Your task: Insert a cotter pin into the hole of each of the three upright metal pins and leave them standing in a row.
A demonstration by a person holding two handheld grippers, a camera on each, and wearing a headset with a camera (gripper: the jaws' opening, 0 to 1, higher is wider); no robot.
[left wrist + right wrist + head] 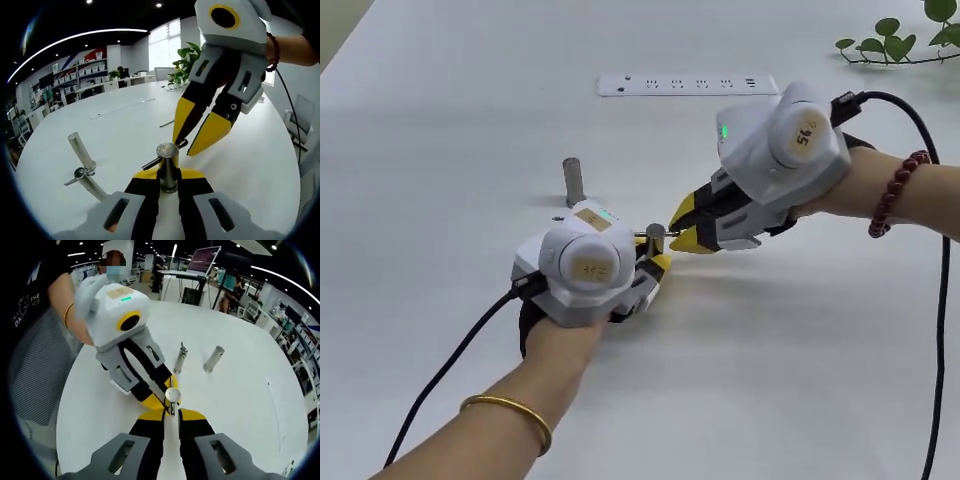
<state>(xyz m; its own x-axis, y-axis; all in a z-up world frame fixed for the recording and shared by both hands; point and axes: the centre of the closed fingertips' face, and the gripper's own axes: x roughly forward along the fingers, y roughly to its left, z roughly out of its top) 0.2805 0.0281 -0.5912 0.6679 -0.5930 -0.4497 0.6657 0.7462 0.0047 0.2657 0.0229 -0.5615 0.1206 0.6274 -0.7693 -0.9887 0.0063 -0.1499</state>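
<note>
Three metal pins stand on the white table (440, 120) in the right gripper view. The held pin (172, 394) is close to me. A second pin (180, 357) and a third pin (214, 358) stand past it, a little apart from each other.

My left tongs (655, 262) squeeze tight on the held pin, low down, and it stands straight up. A thin cotter pin (150, 163) pokes sideways through the hole near its top. My right tongs (682, 228) come at it from the other side. Their yellow tips are almost together and pinch the end of the cotter pin.

In the left gripper view a side pin (82, 152) stands off to the left, with a second cotter pin (80, 173) through it. I cannot tell which of the two far pins it is.

In the head view a back pin (574, 182) stands behind my left tongs. Far back lie a white power strip (685, 85) and some green leaves (900, 40).
</note>
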